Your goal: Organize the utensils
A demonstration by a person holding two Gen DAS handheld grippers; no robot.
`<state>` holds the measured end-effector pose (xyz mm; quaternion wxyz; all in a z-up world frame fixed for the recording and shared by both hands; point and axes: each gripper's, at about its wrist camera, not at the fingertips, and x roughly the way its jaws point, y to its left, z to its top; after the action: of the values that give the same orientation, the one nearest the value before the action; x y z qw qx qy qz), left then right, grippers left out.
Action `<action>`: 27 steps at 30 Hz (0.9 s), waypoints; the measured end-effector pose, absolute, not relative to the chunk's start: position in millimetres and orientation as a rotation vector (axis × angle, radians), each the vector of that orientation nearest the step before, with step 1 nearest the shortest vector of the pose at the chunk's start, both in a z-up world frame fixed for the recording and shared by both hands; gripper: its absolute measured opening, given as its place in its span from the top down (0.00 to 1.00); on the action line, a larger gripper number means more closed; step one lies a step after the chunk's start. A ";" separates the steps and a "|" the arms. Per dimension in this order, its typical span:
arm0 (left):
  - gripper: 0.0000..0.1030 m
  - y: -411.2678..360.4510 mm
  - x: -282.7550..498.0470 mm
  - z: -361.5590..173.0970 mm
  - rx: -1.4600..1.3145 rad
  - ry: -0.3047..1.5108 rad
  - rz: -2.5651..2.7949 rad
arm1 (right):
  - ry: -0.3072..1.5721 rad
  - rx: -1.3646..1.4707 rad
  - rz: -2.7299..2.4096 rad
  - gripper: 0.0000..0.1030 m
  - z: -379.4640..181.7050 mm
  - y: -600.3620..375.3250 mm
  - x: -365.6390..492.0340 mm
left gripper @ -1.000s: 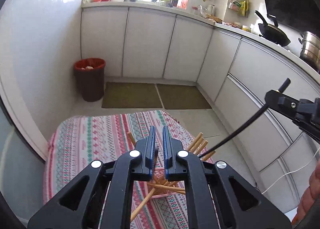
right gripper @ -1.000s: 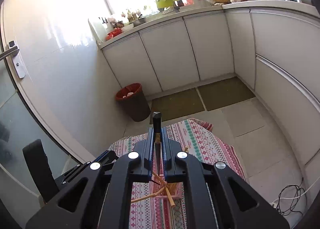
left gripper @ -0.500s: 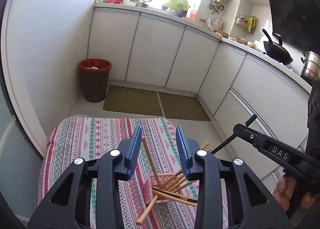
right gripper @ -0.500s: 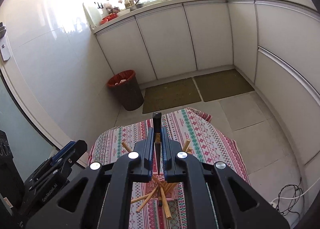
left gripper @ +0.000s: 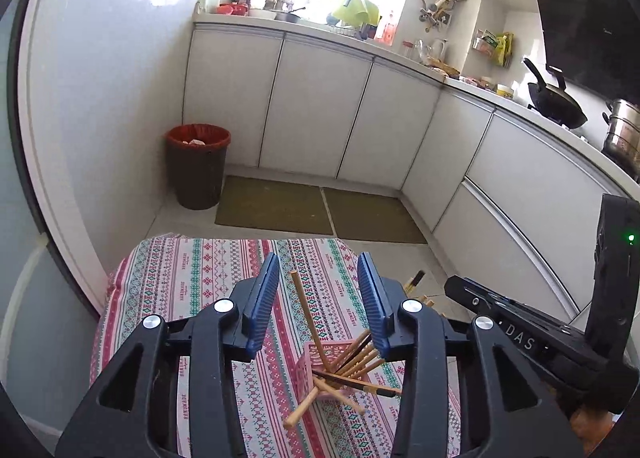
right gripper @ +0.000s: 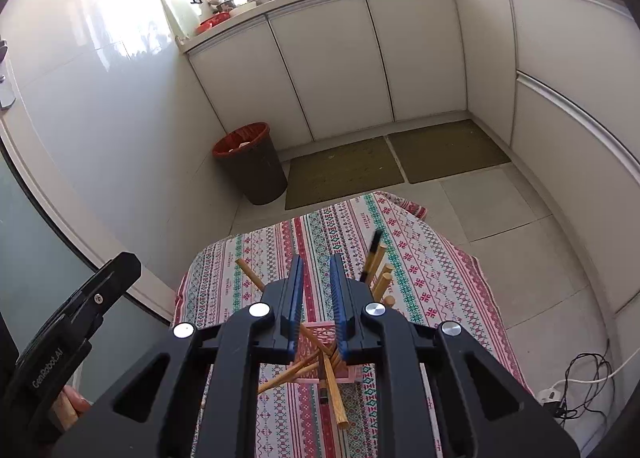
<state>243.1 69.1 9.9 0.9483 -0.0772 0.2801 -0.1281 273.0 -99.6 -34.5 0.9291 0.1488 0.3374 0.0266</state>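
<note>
We are hovering both grippers above the pink basket near us on the patterned tablecloth, the left gripper spread wide and empty, the right gripper parted and holding nothing. The chopsticks are leaning out of the basket at crossed angles, several poking over its near rim, so we are risking tipping the light basket or flicking one onto the floor if a finger catches a tilted stick.

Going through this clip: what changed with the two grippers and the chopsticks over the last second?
The left gripper, shut a second ago, has opened wide above the pink basket. The right gripper was clamped on a dark chopstick; it has let go and now stands slightly open, with that chopstick leaning among the wooden chopsticks. The basket and the patterned tablecloth stayed put.
</note>
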 end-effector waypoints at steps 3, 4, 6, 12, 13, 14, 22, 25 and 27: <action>0.56 60.3 228.1 17.7 -0.117 0.539 -0.237 | 0.672 0.281 0.026 0.85 -28.3 -101.1 255.2; 0.53 58.0 221.8 19.9 -0.106 0.526 -0.226 | 0.666 0.274 0.015 0.85 -26.0 -102.3 250.8; 0.36 53.8 207.6 23.0 -0.091 0.498 -0.200 | 0.652 0.254 -0.012 0.82 -22.7 -103.7 237.0; 0.26 41.4 164.8 24.6 -0.050 0.447 -0.139 | 0.610 0.207 -0.082 0.57 -14.6 -109.0 191.8; 0.25 39.5 158.5 24.0 -0.043 0.440 -0.127 | 0.605 0.204 -0.094 0.54 -13.8 -110.6 185.0; 0.23 37.9 152.6 22.9 -0.037 0.435 -0.117 | 0.598 0.198 -0.110 0.52 -13.3 -112.6 176.4; 0.07 26.5 108.1 14.4 0.013 0.404 -0.043 | 0.547 0.153 -0.222 0.27 -14.9 -121.5 119.9; 0.07 26.0 91.7 14.0 0.017 0.387 -0.016 | 0.516 0.140 -0.265 0.13 -16.9 -123.4 98.1; 0.07 26.8 83.1 14.2 0.006 0.377 0.000 | 0.488 0.127 -0.299 0.07 -17.0 -124.6 84.5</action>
<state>83.1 26.8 14.2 0.9823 0.0028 0.1874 -0.0002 84.5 -124.6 -17.0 0.9573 0.0625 0.2406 -0.1475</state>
